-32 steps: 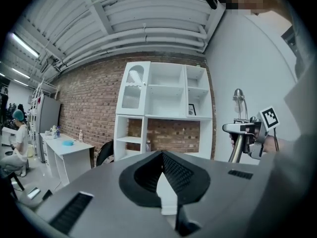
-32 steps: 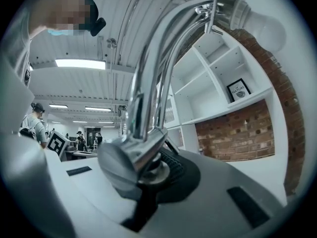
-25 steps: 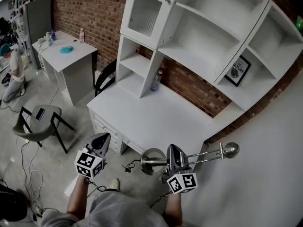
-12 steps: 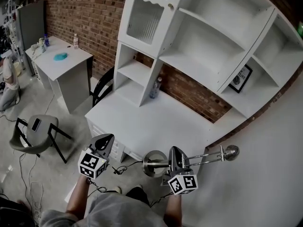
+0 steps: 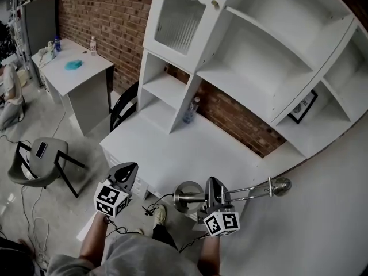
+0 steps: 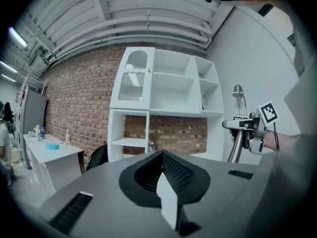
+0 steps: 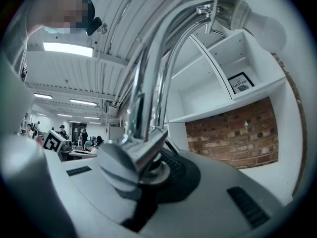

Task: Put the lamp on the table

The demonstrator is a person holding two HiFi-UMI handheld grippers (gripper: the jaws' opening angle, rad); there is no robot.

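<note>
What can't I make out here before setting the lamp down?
Pads of the right gripper: right gripper view, covered by the silver metal lamp's stem.
End of the black lamp cord: head view, lost behind the person's torso.
Label of the clear bottle on the white desk: head view, too small.

head view down; gripper views (forward) share shelves (image 5: 247,68)

Head view: body of my right gripper (image 5: 213,184) hides its own jaws and stretch of lamp (image 5: 253,190) stem; my forearms (image 5: 95,243) cut by bottom edge; framed print (image 5: 303,106) lettering, bottle (image 5: 190,111) label too small to read; person (image 5: 10,96) at left edge cut off. Right gripper view: distant people (image 7: 62,130) too small to tell
</note>
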